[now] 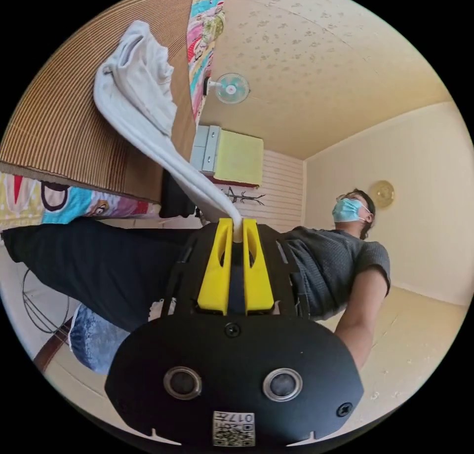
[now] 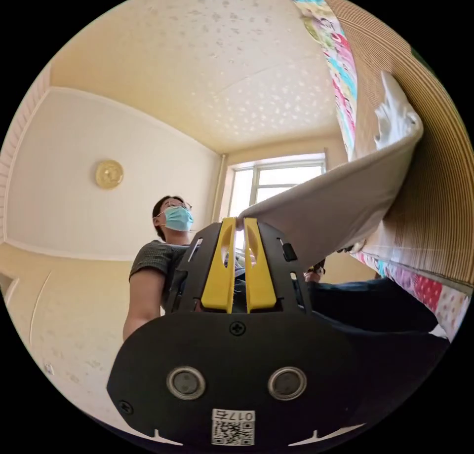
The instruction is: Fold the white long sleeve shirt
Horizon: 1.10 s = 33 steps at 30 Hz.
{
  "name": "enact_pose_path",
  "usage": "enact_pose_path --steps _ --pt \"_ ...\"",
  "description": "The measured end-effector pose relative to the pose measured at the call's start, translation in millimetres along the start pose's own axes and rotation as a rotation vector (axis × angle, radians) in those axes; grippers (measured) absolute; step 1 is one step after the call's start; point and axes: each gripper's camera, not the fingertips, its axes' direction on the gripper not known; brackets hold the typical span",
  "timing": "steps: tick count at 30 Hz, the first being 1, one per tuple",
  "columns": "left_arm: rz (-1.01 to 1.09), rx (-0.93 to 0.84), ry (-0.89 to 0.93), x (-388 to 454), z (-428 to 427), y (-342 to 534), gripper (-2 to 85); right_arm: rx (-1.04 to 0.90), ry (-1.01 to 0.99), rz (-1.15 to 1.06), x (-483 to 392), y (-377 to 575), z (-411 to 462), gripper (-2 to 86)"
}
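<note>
The white long sleeve shirt (image 1: 143, 103) lies bunched on a brown woven mat (image 1: 59, 128), with one strip of it pulled taut toward the camera. My left gripper (image 1: 237, 224) is shut on the end of that strip, the cloth pinched between the yellow jaws. In the right gripper view the white shirt (image 2: 340, 207) stretches as a broad band from the mat (image 2: 434, 187) to my right gripper (image 2: 239, 222), which is shut on its edge. Both views are tilted up toward the ceiling.
A person in a grey top (image 1: 335, 271) and dark trousers stands close behind both grippers. A colourful patterned sheet (image 1: 205, 34) borders the mat. A wall fan (image 1: 231, 88), a window (image 2: 276, 177) and pale walls surround the spot.
</note>
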Motion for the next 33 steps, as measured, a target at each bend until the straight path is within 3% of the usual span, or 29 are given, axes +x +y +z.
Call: enact_pose_path --steps 2,4,8,12,19,24,27,31,33 --pt "0.046 0.105 0.066 4 -3 6 4.3 0.105 -0.018 -0.039 5 0 3 2.1" --pt "0.061 0.248 0.067 0 -10 7 4.3 0.273 0.013 0.058 30 -3 -9 2.1" --pt "-0.237 0.618 -0.104 -59 -16 -12 4.3 0.712 0.101 0.321 90 -18 -35 2.4" --pt "-0.351 0.802 0.045 -98 -1 -81 4.4 0.788 0.096 0.465 118 -85 -15 2.5" --pt "-0.28 0.828 -0.066 -87 -24 -215 4.1 0.597 0.476 0.308 122 -260 49 2.2" --pt "-0.339 0.736 -0.291 -113 -34 -291 5.1 0.527 0.633 0.329 177 -297 58 1.8" --pt "-0.3 0.764 -0.447 -113 -39 -290 6.1 0.429 0.7 0.199 180 -297 78 1.1" --pt "-0.193 0.681 -0.6 -114 -33 -263 17.2 0.039 0.984 0.179 188 -272 145 0.7" --pt "-0.221 0.519 -0.586 -146 -15 -240 19.6 -0.088 1.117 0.216 202 -249 175 0.6"
